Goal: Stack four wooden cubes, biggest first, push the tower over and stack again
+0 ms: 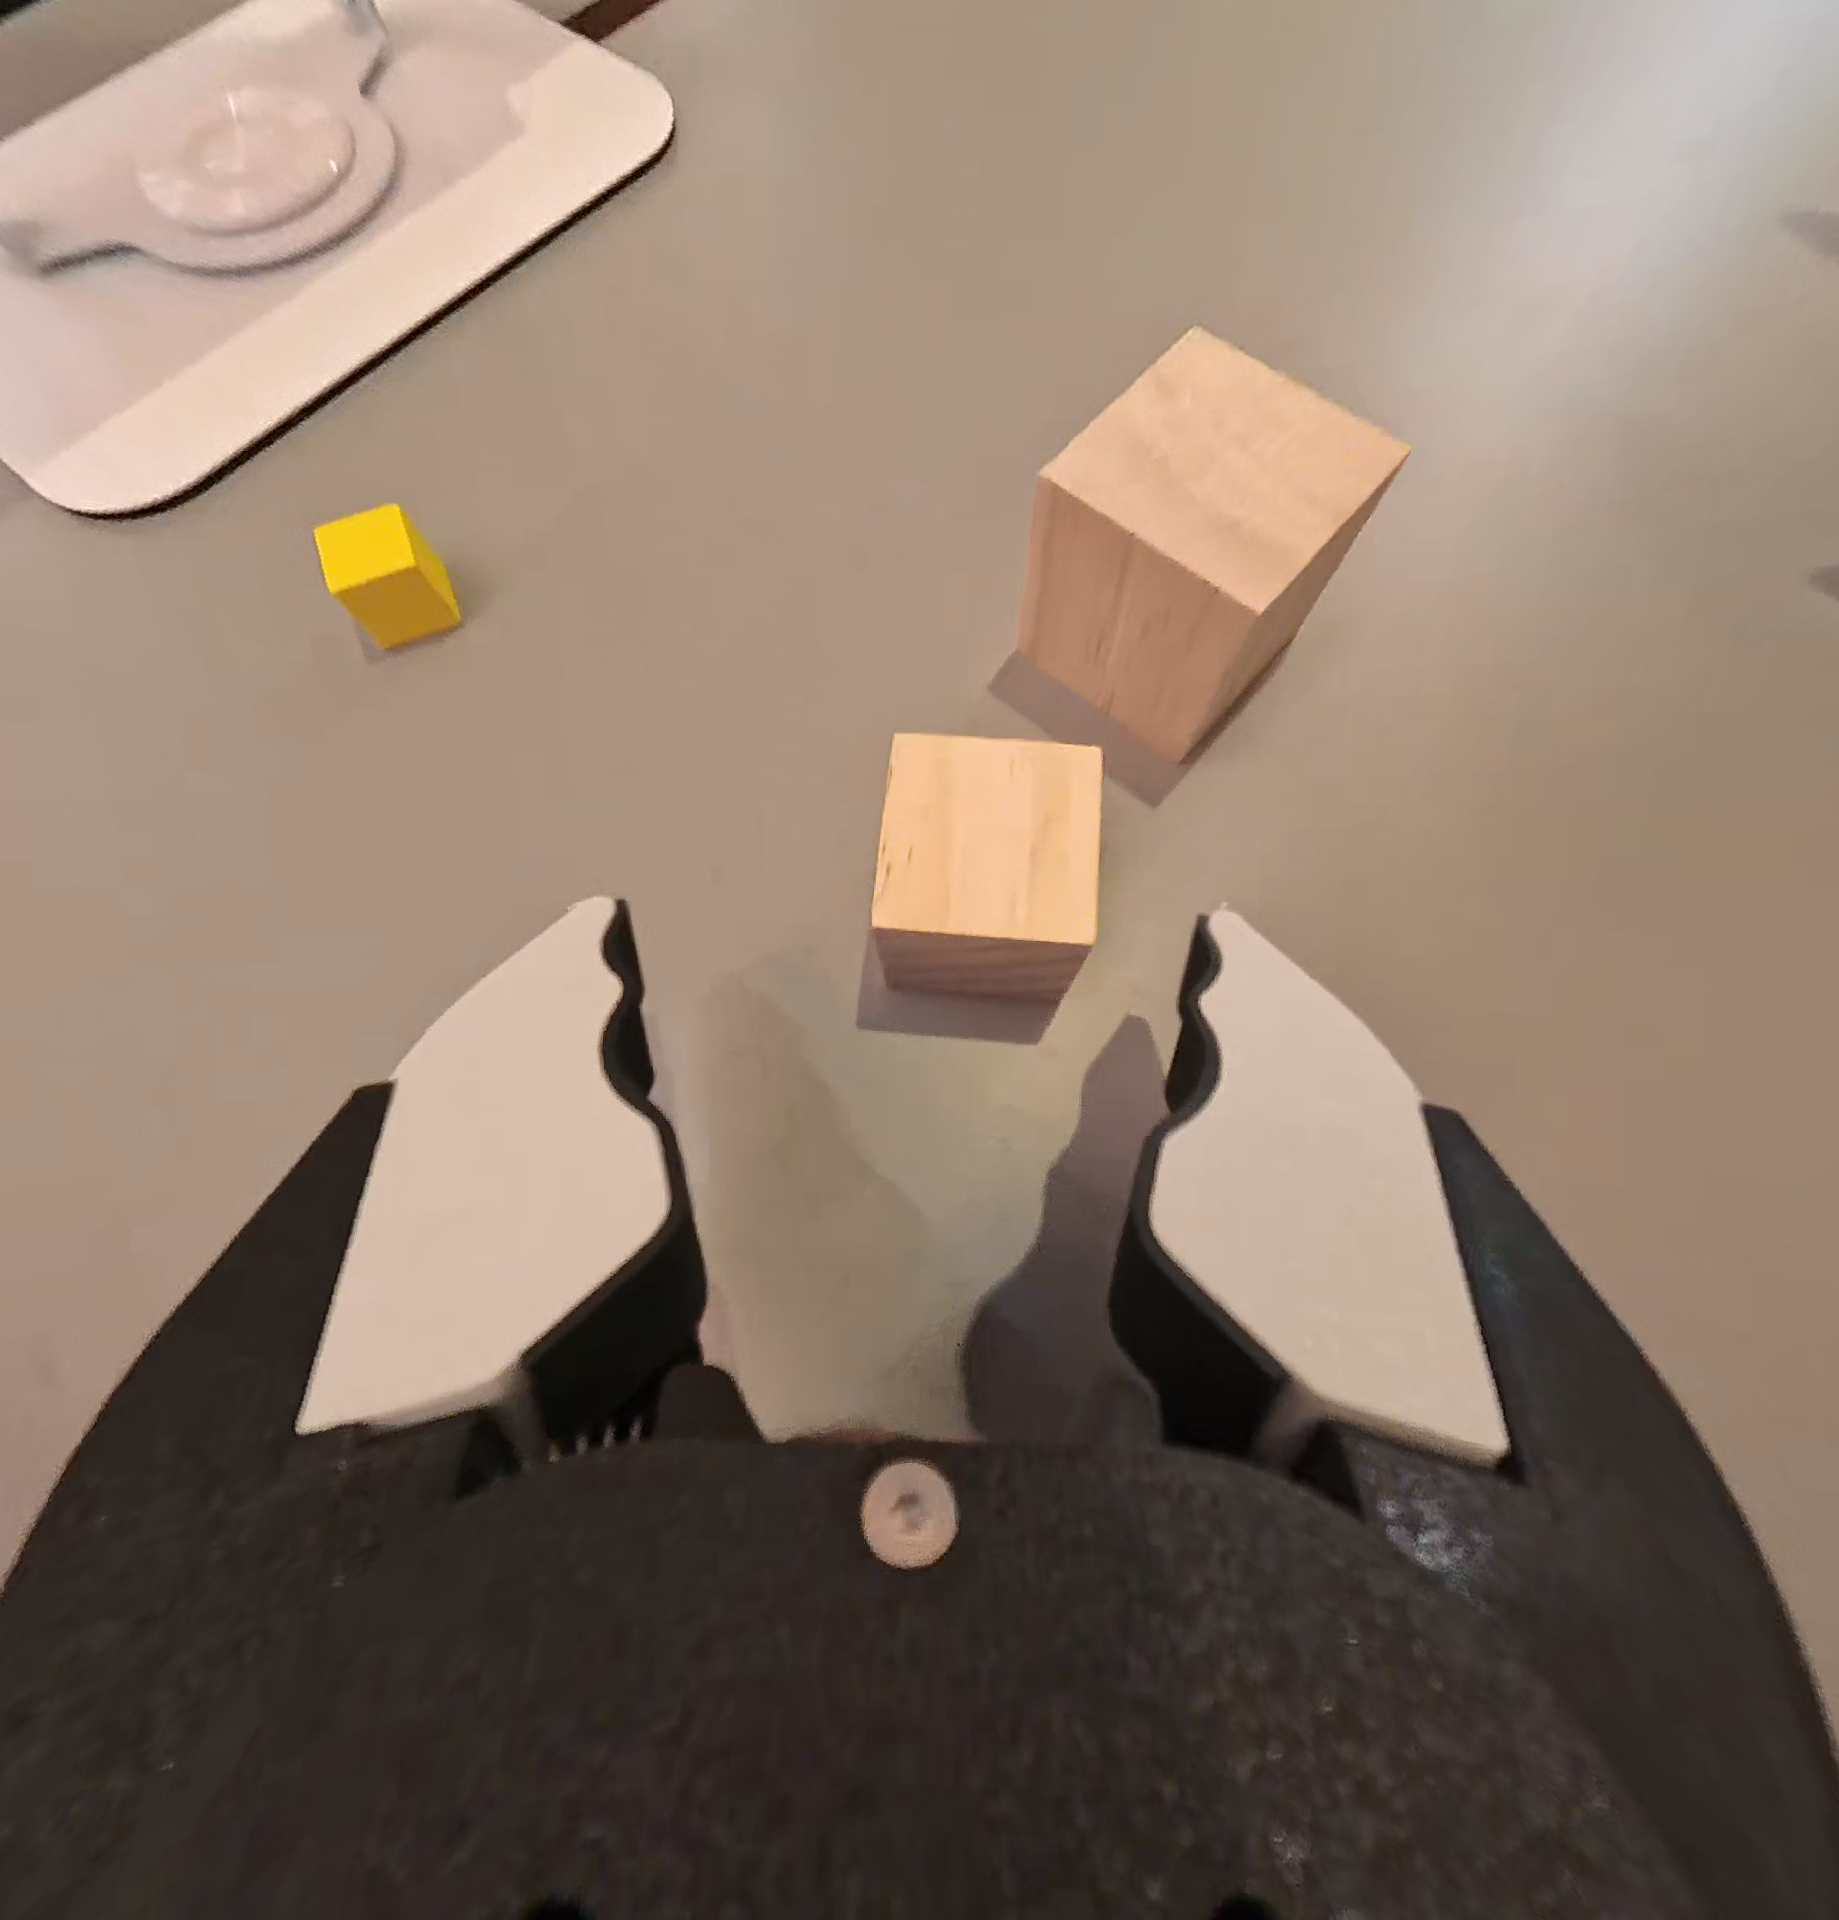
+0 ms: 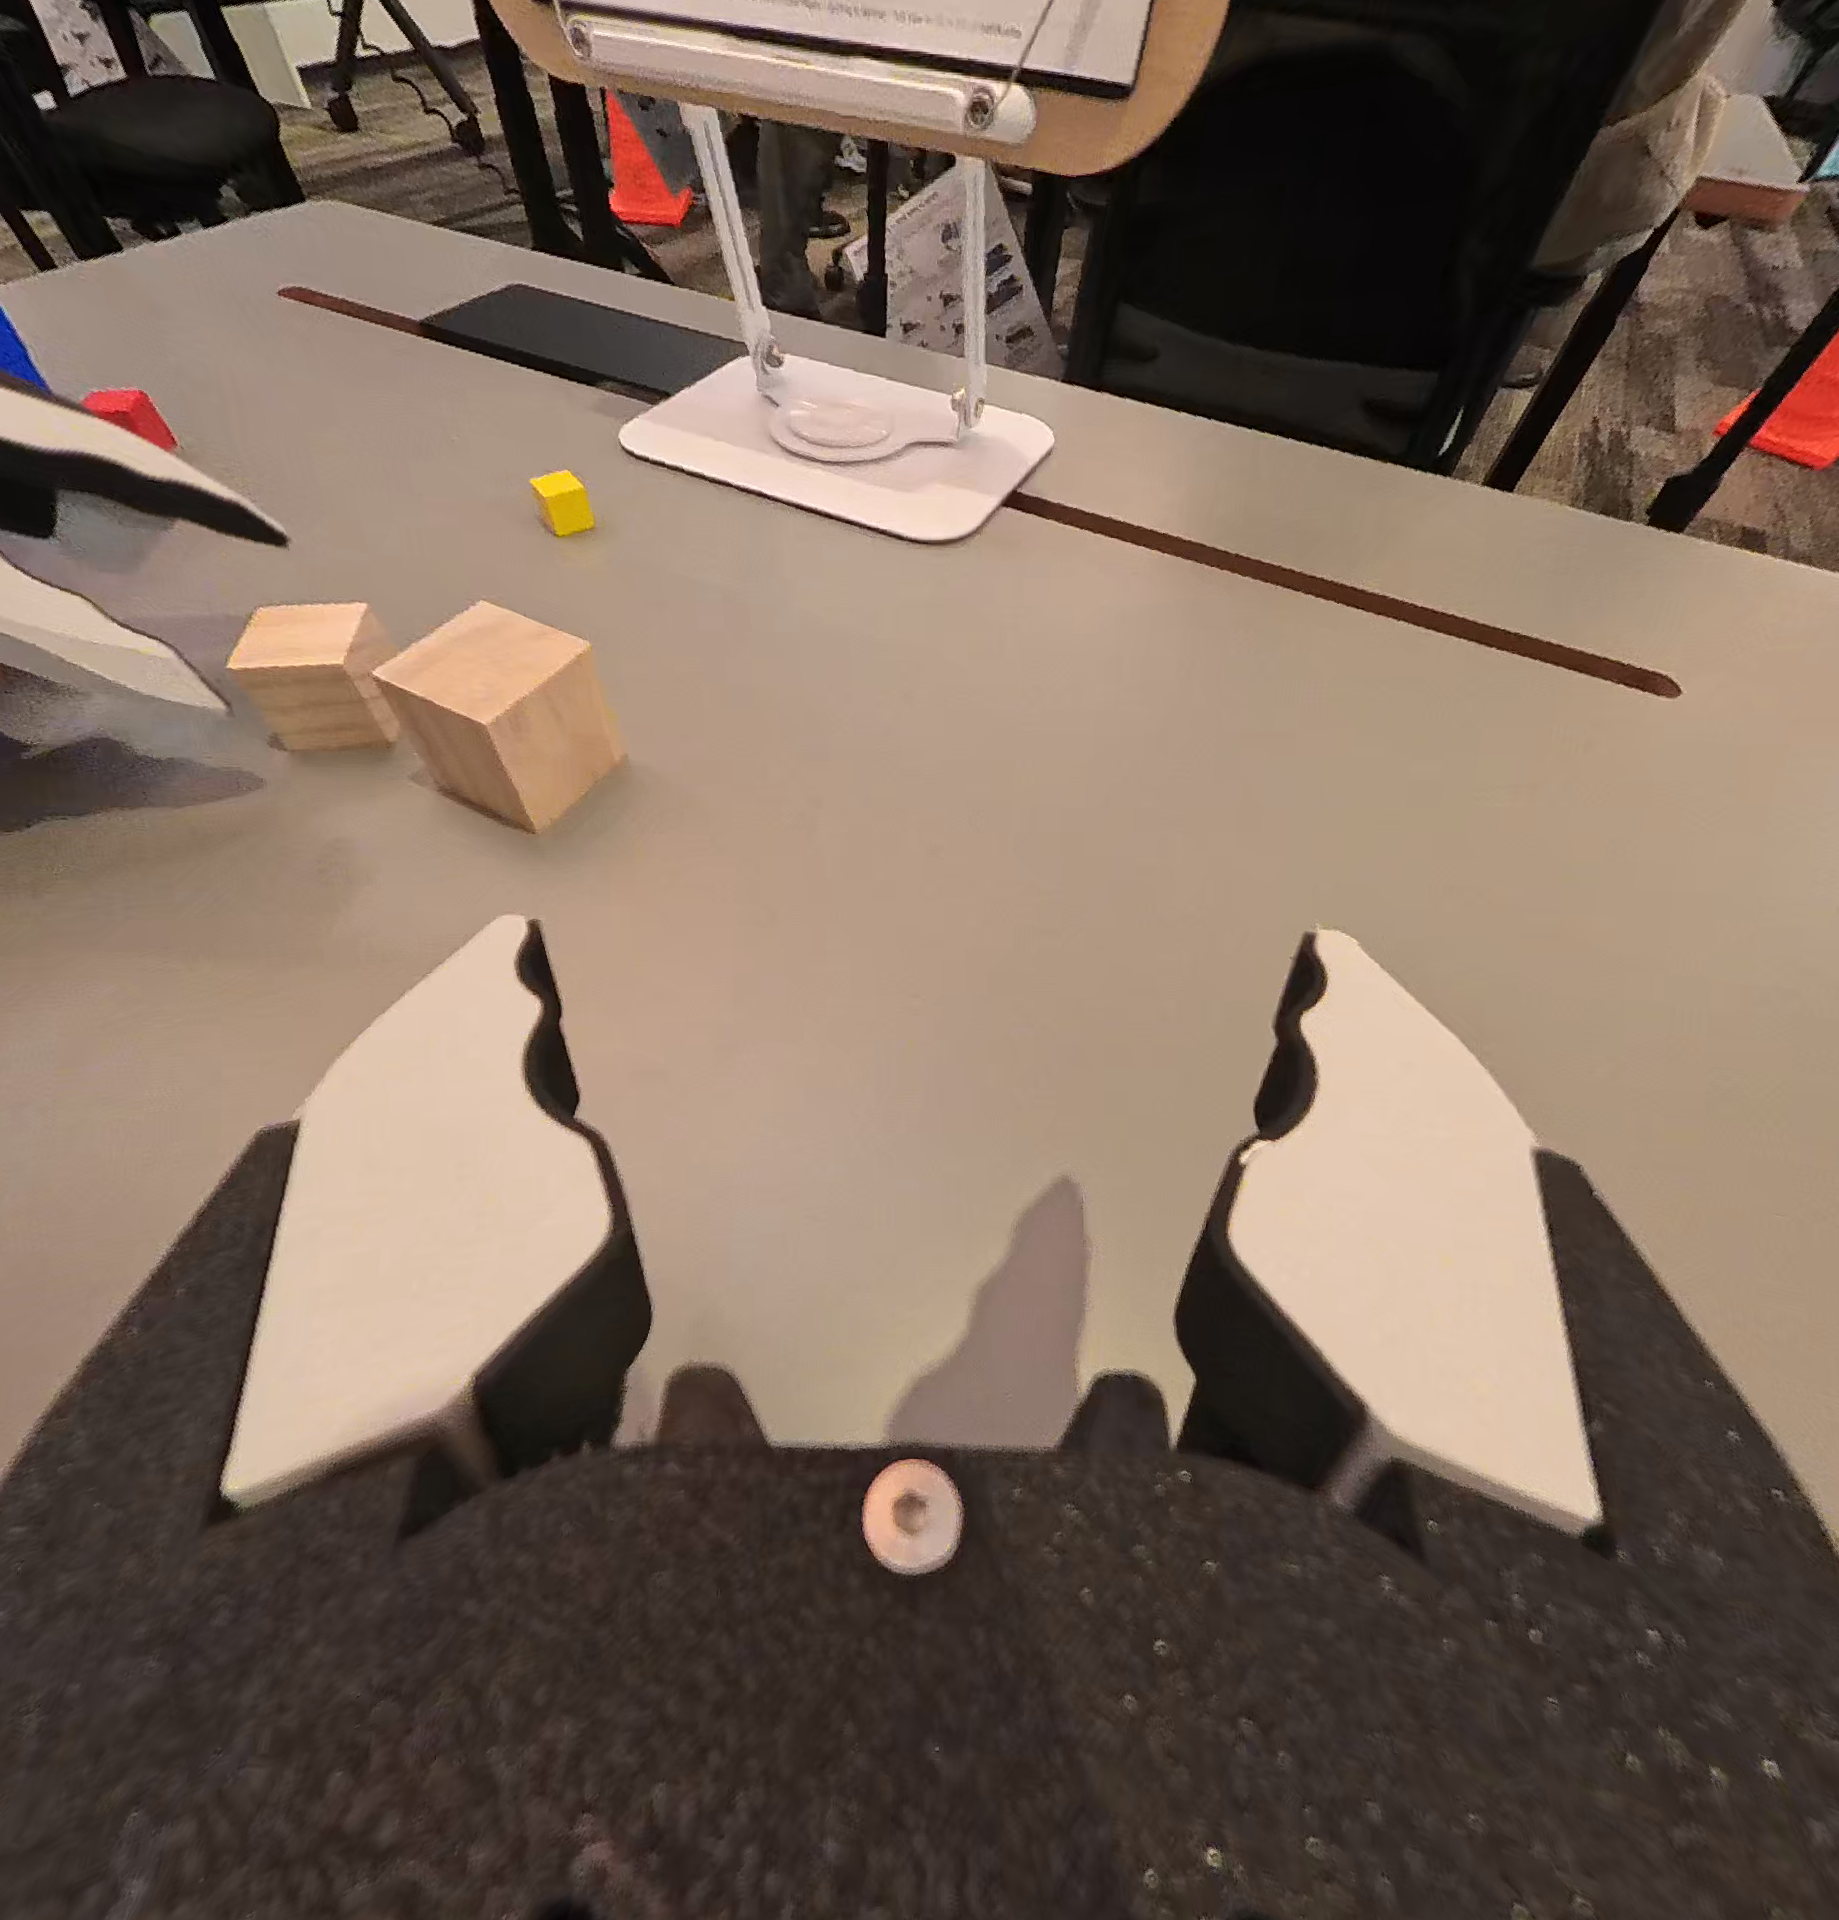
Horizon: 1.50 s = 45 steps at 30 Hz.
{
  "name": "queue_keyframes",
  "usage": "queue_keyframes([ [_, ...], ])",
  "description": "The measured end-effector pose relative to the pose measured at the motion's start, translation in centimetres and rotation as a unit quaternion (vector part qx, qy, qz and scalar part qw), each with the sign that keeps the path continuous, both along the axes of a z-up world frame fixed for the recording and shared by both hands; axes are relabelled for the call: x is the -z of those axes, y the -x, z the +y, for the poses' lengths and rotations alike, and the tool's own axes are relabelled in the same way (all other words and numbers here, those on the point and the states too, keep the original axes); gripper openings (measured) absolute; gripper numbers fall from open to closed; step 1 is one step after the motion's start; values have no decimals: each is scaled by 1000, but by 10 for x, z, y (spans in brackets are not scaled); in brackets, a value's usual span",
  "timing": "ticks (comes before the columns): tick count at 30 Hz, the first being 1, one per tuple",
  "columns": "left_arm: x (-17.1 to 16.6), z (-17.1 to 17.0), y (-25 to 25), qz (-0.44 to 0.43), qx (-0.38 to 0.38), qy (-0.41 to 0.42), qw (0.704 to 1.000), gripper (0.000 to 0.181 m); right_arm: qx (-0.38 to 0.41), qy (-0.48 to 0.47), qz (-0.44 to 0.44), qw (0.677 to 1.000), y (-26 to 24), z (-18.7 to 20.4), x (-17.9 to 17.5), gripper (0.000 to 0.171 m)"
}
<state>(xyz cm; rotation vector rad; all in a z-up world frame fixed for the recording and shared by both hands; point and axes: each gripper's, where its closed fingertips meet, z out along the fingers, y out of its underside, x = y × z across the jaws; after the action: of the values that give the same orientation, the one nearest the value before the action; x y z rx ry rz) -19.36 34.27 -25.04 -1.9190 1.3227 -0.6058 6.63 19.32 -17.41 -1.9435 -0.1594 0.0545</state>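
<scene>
Right claw [image 2: 920, 935] spread wide, empty, above bare grey desk [image 2: 1102, 779]. Ahead-left: large wooden cube [image 2: 499, 712], medium wooden cube [image 2: 307, 675] just beside it, left claw [image 2: 255, 623] nearing. Farther ahead: yellow cube [image 2: 562, 502], white stand base [image 2: 842, 447].

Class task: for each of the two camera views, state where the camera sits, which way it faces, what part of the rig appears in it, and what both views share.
Left wrist view: on the left gripper, angled down at the smaller wooden cube; shows its open fingers.
Right wrist view: on the right gripper, facing across the table toward the white stand; shows its open fingers and the left gripper.
Shared: smaller wooden cube, larger wooden cube, yellow cube, white stand.
</scene>
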Motion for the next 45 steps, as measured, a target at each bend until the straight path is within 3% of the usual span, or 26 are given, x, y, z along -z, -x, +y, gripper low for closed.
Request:
queue_keyframes([
  [11,16,-2,-9,44,3,19,999,87,-17,-11,11,1000,10,10,-4,124],
  [15,18,-2,-12,38,10,27,999,67,-20,-1,12,1000,8,8,2,123],
  [17,18,-6,-16,30,24,39,998,45,-11,2,11,1000,3,5,1,123],
  [24,1,5,-15,27,34,38,998,45,7,-35,45,998,-9,-6,-17,116],
  [31,-64,1,-42,-30,168,22,985,45,-7,-40,47,998,-8,-16,-18,114],
  [37,-63,-27,-79,0,279,28,960,45,-11,-45,48,998,-11,-15,-20,113],
  [45,-52,-27,-94,14,314,22,949,45,-22,-48,50,997,-8,-10,-22,113],
])
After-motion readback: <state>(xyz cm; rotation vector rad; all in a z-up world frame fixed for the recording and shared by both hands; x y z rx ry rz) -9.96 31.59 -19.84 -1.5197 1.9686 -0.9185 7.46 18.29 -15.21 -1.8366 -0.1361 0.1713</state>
